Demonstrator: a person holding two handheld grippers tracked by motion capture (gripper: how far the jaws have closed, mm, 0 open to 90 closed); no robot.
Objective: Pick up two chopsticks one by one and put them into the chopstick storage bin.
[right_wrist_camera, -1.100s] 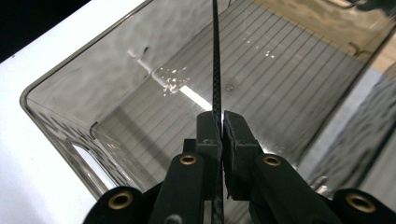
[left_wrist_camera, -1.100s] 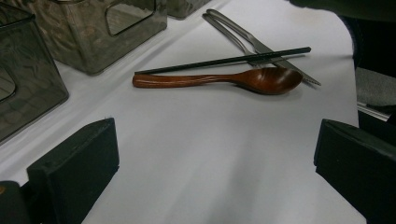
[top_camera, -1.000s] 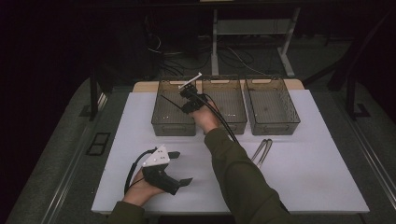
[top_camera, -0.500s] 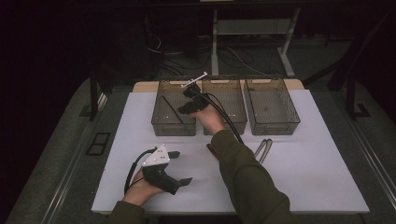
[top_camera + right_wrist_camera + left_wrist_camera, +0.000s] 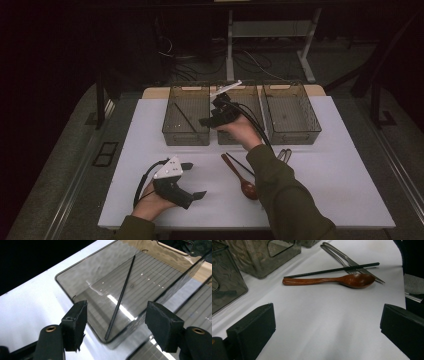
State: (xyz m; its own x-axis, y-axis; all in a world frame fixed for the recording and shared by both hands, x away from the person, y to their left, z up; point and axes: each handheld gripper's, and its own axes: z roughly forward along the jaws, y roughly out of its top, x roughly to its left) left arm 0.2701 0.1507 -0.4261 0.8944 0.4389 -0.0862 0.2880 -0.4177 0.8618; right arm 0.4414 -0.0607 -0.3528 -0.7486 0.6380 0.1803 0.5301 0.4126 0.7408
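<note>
- High view: three clear bins are sitting side by side along the far edge of the white table [image 5: 350,200]. The left bin [image 5: 186,135] is holding one black chopstick [image 5: 185,116], lying slantwise on its floor. The middle bin [image 5: 252,100] and the right bin [image 5: 292,136] are showing nothing I can make out inside.
- High view: the right gripper [image 5: 212,112] is hovering over the wall shared by the left and middle bins, jaws spread, nothing between them. The left gripper [image 5: 192,180] is resting low near the table's near-left part, jaws apart and empty.
- High view: loose on the table in front of the bins are lying one wooden spoon [image 5: 240,177], one more chopstick [image 5: 240,164] just beside it, and metal cutlery [image 5: 285,155] to the right. The table's right half and near-left corner are lying bare.
- Left gripper view: the two black jaws are standing wide, bare white surface between them. Beyond, one wooden spoon [image 5: 329,280] is lying with one chopstick [image 5: 332,270] just behind it; the chopstick is crossing two metal pieces, a fork [image 5: 359,268] among them. Two bin walls are rising at upper left.
- Right gripper view: the jaws are released, framing the left bin [image 5: 82,272] from above; its single chopstick [image 5: 121,296] is running corner to corner across the ribbed floor. White table is bordering the bin at left.
</note>
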